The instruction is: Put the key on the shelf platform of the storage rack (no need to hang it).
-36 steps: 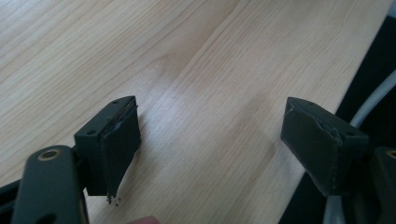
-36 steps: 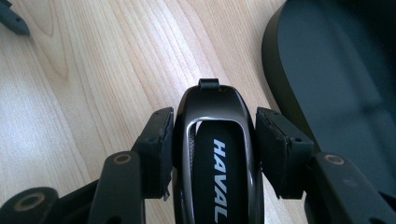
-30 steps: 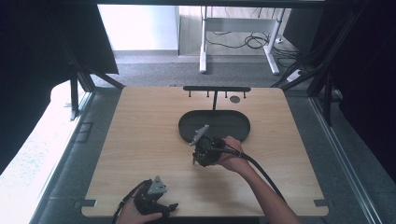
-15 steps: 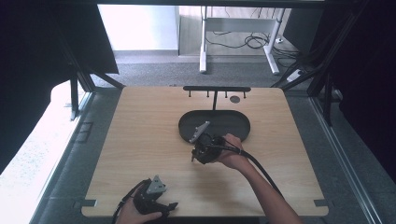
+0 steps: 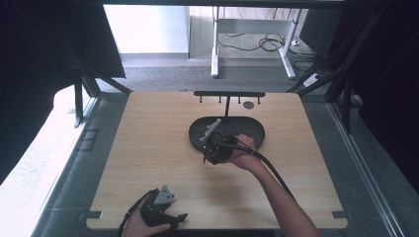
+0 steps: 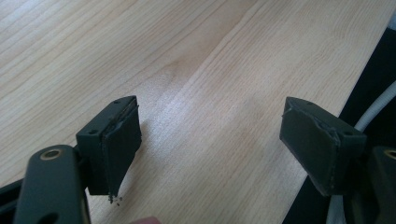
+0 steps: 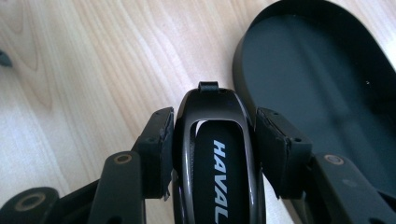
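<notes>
A glossy black car key fob [image 7: 215, 154] lettered HAVAL sits clamped between the pads of my right gripper [image 7: 214, 140], its small loop end pointing away from the camera. In the high view that right gripper [image 5: 216, 148] hovers over the table's middle, at the near-left rim of a black oval tray [image 5: 247, 129]. The tray [image 7: 322, 88] lies just right of the fob in the right gripper view. My left gripper [image 5: 160, 210] rests at the front edge of the table. Its jaws stand wide apart over bare wood, the left gripper [image 6: 210, 140] holding nothing.
A black rack with small hooks [image 5: 229, 94] stands on a post behind the tray. A small round dark disc [image 5: 248, 104] lies near it. The wooden table [image 5: 148, 148] has dark frame rails around it, and a white cable [image 6: 373, 112] hangs past its edge.
My right gripper with the fob has shifted slightly left and toward the near rim of the tray. The left gripper has stayed put.
</notes>
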The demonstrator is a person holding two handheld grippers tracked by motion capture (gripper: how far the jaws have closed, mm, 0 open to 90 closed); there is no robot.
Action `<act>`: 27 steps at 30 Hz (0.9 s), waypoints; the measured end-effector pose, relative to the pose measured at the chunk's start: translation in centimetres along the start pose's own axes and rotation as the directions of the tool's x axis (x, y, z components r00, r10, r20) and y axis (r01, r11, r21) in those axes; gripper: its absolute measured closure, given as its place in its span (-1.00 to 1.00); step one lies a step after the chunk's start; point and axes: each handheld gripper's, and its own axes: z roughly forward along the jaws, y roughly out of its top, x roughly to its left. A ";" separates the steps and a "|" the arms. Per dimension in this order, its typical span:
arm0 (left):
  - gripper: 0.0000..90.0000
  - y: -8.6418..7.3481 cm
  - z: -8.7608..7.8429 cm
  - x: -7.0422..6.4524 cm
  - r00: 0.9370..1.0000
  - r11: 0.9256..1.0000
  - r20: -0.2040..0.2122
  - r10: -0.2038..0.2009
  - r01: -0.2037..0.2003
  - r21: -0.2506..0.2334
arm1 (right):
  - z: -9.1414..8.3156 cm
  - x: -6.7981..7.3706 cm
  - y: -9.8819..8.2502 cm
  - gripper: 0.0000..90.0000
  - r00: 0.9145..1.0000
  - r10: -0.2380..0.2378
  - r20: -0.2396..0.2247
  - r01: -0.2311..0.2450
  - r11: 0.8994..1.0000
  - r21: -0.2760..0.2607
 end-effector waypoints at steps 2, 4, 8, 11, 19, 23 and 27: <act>-0.54 0.0 0.0 0.0 1.000 1.000 0.000 -0.001 0.001 -0.002 | 0.0 -0.2 0.1 0.10 1.000 0.009 -0.001 -0.009 1.000 -0.006; -0.54 0.0 -0.1 0.1 1.000 1.000 0.000 -0.004 0.004 -0.006 | -0.1 -0.6 0.4 0.10 1.000 0.014 0.001 -0.014 1.000 -0.010; -0.54 -0.1 -0.2 0.2 1.000 1.000 0.000 -0.005 0.005 -0.008 | 0.1 -1.3 1.0 0.10 1.000 0.020 0.002 -0.020 1.000 -0.010; -0.54 -0.1 -0.3 0.2 1.000 1.000 0.000 -0.007 0.007 -0.010 | 0.3 -1.9 1.4 0.10 1.000 0.025 0.000 -0.025 1.000 -0.006; -0.54 -0.2 -0.6 0.5 1.000 1.000 0.003 -0.021 0.021 -0.023 | 1.5 -4.2 2.1 0.10 0.998 0.062 0.001 -0.062 0.998 0.007; -0.54 -0.3 -0.6 0.8 1.000 0.999 0.009 -0.029 0.029 -0.024 | 2.0 -5.1 2.5 0.10 0.997 0.072 -0.005 -0.072 0.997 0.009; -0.54 -0.3 -0.3 0.9 0.999 0.999 0.015 -0.035 0.035 -0.021 | 2.1 -5.7 3.0 0.10 0.996 0.086 -0.014 -0.086 0.996 -0.007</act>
